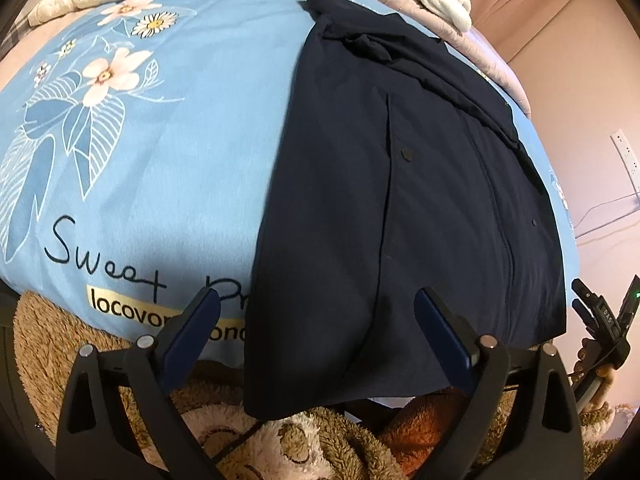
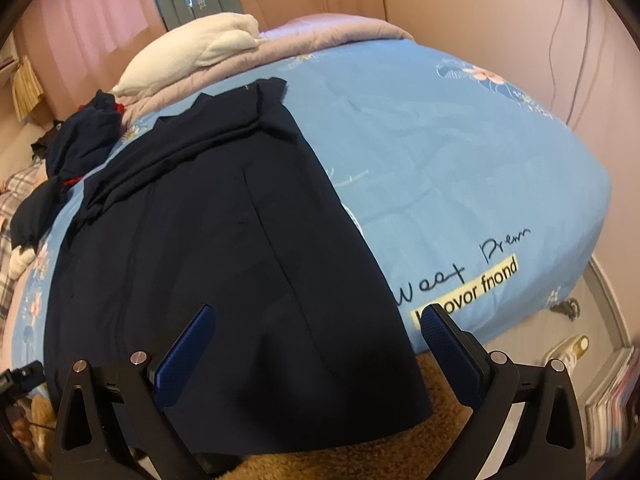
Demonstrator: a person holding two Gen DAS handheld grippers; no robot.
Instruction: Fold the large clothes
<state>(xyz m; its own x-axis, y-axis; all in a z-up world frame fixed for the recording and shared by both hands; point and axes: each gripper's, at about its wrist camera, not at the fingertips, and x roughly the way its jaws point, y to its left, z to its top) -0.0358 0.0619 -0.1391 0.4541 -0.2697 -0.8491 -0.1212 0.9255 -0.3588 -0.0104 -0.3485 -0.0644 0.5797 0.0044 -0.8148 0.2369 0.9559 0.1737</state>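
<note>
A large dark navy garment [image 1: 400, 200] lies flat along the blue bed, its hem hanging over the near edge; it also shows in the right wrist view [image 2: 208, 240]. Its sleeves are folded across the far end [image 2: 192, 136]. My left gripper [image 1: 316, 300] is open and empty, its jaws astride the garment's left hem edge, just above it. My right gripper [image 2: 316, 316] is open and empty over the garment's right hem corner. The right gripper also shows at the edge of the left wrist view [image 1: 600, 312].
The blue floral bedspread [image 1: 160, 160] covers the bed. A white pillow [image 2: 192, 52] and pink quilt [image 2: 320, 32] lie at the far end. A second dark garment [image 2: 80, 136] is bunched at far left. A brown plush blanket [image 1: 280, 440] hangs below the bed edge.
</note>
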